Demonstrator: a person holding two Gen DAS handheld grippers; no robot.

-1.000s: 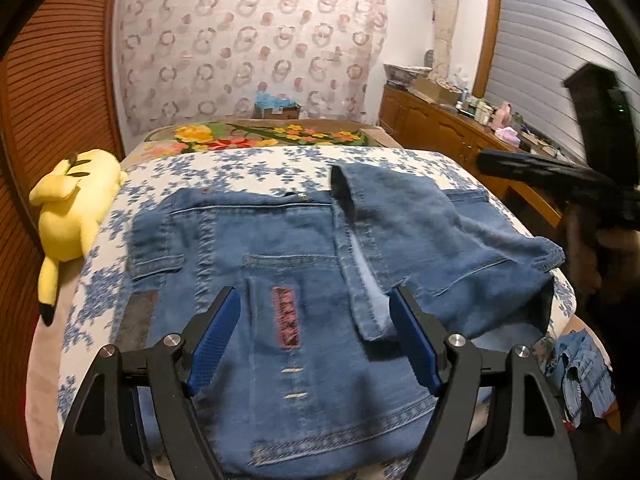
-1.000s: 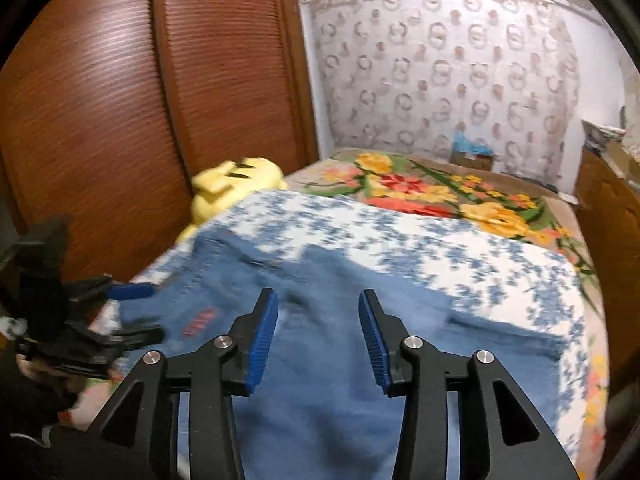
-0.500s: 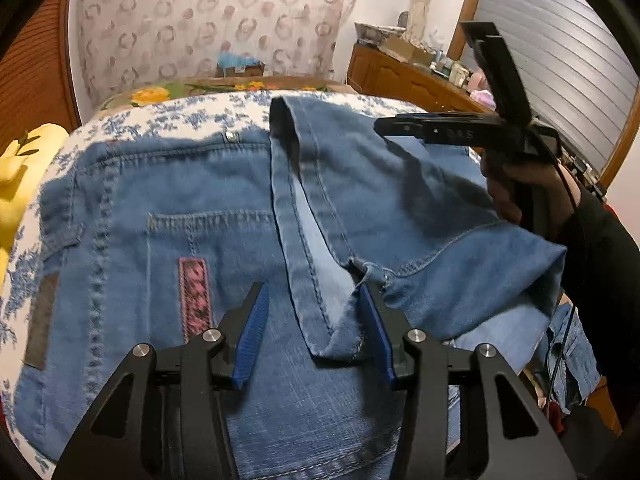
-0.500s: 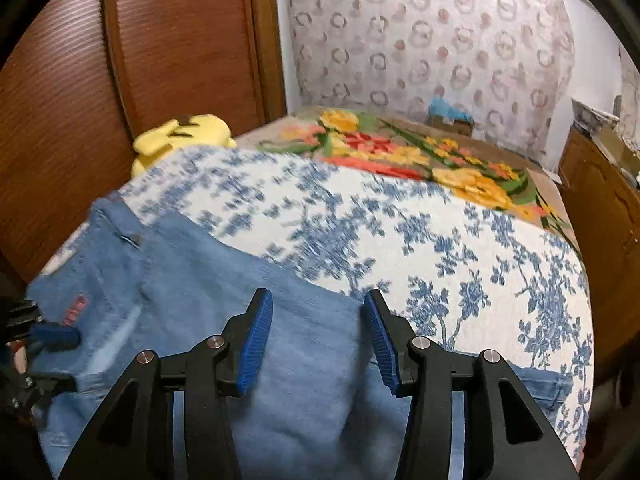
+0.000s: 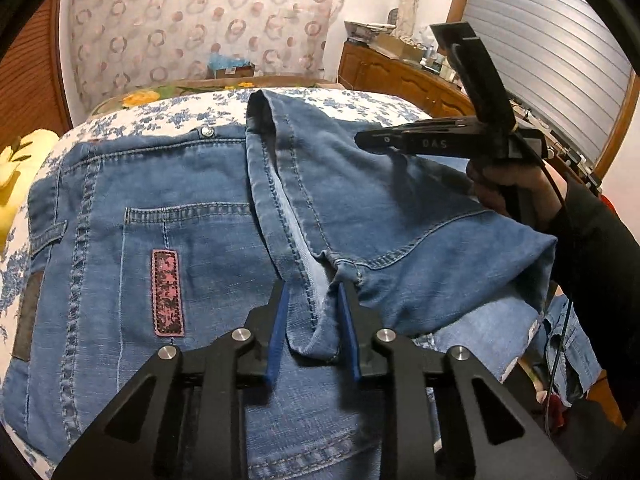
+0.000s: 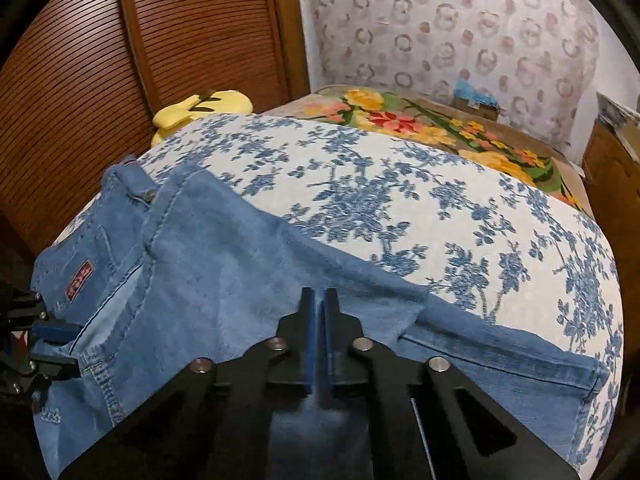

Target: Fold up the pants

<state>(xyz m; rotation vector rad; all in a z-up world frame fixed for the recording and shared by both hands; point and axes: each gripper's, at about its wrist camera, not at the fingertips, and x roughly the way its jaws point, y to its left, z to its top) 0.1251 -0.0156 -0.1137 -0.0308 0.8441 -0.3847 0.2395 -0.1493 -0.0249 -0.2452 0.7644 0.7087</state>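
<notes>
The blue jeans (image 5: 168, 240) are lying on the bed (image 6: 400, 208), soft, floppy and a bit heavy. The left gripper (image 5: 312, 332) fingers are closing around the thick crotch seam. The right gripper (image 6: 319, 344) fingers are almost shut, seemingly pinching denim.

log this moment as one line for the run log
task: fold pants | left gripper: closing around jeans crotch flap | right gripper: shut on jeans | bed: jeans half folded

The blue denim pants (image 5: 192, 240) run off the left wrist view's six o'clock edge behind the black left gripper (image 5: 312, 320). The yellow plush toy (image 5: 16, 168) is cut at nine o'clock. Small clutter on the brown wooden dresser (image 5: 400, 76) at one o'clock is unreadable.
</notes>
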